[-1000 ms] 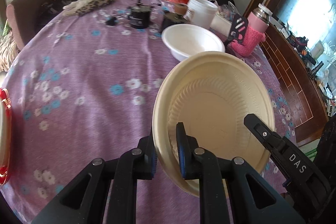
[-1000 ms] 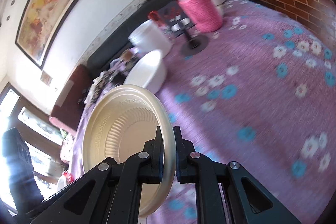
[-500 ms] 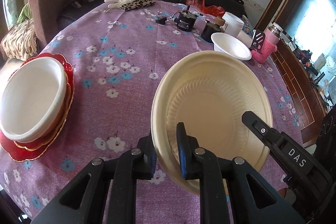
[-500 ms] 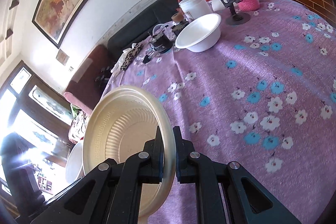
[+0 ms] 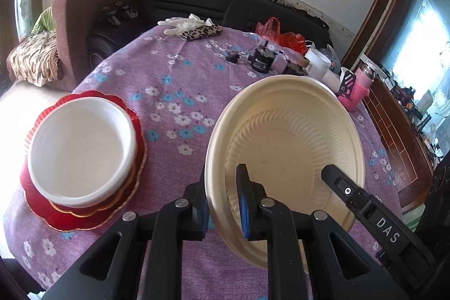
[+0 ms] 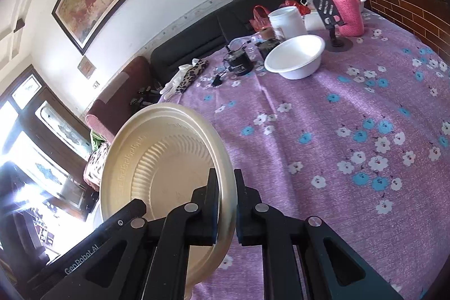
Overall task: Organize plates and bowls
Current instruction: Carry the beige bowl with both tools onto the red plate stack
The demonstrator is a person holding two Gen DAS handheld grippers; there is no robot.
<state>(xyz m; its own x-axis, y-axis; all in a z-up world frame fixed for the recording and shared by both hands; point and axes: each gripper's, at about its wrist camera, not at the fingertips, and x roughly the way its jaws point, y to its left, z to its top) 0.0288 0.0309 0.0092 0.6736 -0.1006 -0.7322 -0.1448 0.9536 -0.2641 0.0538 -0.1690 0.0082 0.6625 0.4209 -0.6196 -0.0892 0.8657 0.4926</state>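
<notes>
A cream ribbed bowl (image 5: 292,148) is held up above the table, gripped on opposite rims by both grippers. My left gripper (image 5: 223,196) is shut on its left rim. My right gripper (image 6: 226,196) is shut on its right rim; the bowl (image 6: 157,159) fills that view's lower left. A white bowl (image 5: 78,145) sits on stacked red plates (image 5: 81,215) at the table's left. Another white bowl (image 6: 295,55) stands alone at the far side of the table.
The round table has a purple flowered cloth (image 6: 351,131). At its far side stand a pink-sleeved bottle (image 6: 346,7), a white tub (image 6: 287,21), a black jar (image 6: 239,63), a phone stand (image 6: 334,18) and gloves (image 5: 191,27). A sofa and armchair lie beyond.
Both grippers carried the cream bowl back and to the left. The red plates with the white bowl came into the left view and now sit close beside the bowl.
</notes>
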